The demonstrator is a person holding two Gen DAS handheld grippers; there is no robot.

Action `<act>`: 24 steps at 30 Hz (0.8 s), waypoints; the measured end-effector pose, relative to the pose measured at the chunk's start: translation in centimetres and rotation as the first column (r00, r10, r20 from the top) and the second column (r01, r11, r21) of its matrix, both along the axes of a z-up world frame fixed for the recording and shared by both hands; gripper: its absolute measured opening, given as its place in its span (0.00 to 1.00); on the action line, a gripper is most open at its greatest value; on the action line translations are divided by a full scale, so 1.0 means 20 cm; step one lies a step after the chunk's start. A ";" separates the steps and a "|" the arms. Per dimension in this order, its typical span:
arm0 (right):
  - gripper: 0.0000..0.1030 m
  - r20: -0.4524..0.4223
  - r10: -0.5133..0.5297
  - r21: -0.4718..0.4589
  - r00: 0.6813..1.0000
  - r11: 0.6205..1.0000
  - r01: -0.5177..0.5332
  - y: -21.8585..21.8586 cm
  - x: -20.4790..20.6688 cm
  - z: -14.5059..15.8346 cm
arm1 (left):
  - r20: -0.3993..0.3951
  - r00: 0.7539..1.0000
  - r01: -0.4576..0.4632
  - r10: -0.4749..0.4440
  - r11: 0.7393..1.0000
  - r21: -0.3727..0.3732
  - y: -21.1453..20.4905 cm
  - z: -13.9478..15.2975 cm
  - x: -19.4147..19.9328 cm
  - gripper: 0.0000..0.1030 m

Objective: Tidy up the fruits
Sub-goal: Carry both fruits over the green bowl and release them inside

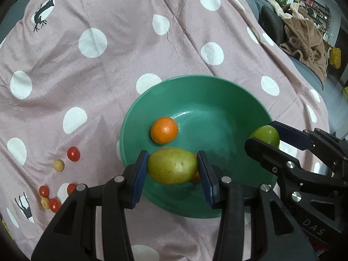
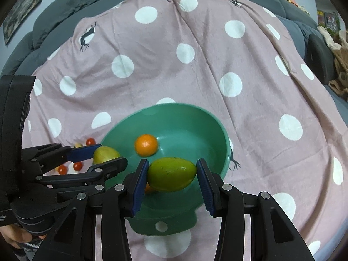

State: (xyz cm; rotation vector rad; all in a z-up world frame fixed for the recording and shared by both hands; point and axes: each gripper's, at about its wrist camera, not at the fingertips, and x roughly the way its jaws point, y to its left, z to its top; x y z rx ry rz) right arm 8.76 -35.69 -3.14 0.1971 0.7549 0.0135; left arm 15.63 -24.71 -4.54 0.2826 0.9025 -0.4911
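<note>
A green bowl [image 1: 217,100] sits on a pink polka-dot cloth and holds an orange [image 1: 164,130]; the bowl [image 2: 195,119] and orange [image 2: 146,145] also show in the right wrist view. My left gripper [image 1: 173,166] is shut on a yellow-green mango [image 1: 171,165] above the bowl's near rim. My right gripper [image 2: 173,174] is shut on a green mango [image 2: 171,174] above the bowl. A second orange fruit [image 2: 149,188] is mostly hidden under it. Each gripper shows in the other's view, the right [image 1: 264,136], the left [image 2: 106,154].
Several red cherry tomatoes [image 1: 73,153] and small yellow fruits [image 1: 58,165] lie on the cloth [image 1: 108,76] left of the bowl. A grey sofa [image 2: 87,6] backs the cloth. A brown blanket [image 1: 304,37] lies at the far right.
</note>
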 end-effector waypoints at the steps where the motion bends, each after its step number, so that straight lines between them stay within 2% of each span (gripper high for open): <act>1: 0.45 -0.008 -0.002 -0.001 1.000 1.000 0.002 0.00 0.00 -0.01 | -0.006 1.000 -0.001 0.001 1.000 0.001 0.00 -0.01 0.00 0.44; 10: 0.45 -0.048 -0.021 -0.006 0.999 1.000 0.021 0.01 0.01 -0.04 | -0.028 1.000 -0.008 0.008 1.000 0.015 0.01 -0.04 0.00 0.45; 12: 0.45 -0.062 -0.028 -0.003 0.998 1.000 0.027 0.01 0.01 -0.05 | -0.028 1.000 -0.014 0.015 1.000 0.015 0.02 -0.04 0.00 0.50; 16: 0.47 -0.063 -0.040 0.005 0.997 0.999 0.041 0.00 0.00 -0.04 | -0.002 0.999 -0.039 0.039 0.999 0.010 0.05 -0.02 -0.01 0.66; 24: 0.49 -0.014 -0.031 0.007 0.999 0.999 0.031 0.03 -0.06 0.04 | 0.017 0.996 -0.088 0.089 0.995 -0.054 0.20 0.06 -0.10 0.79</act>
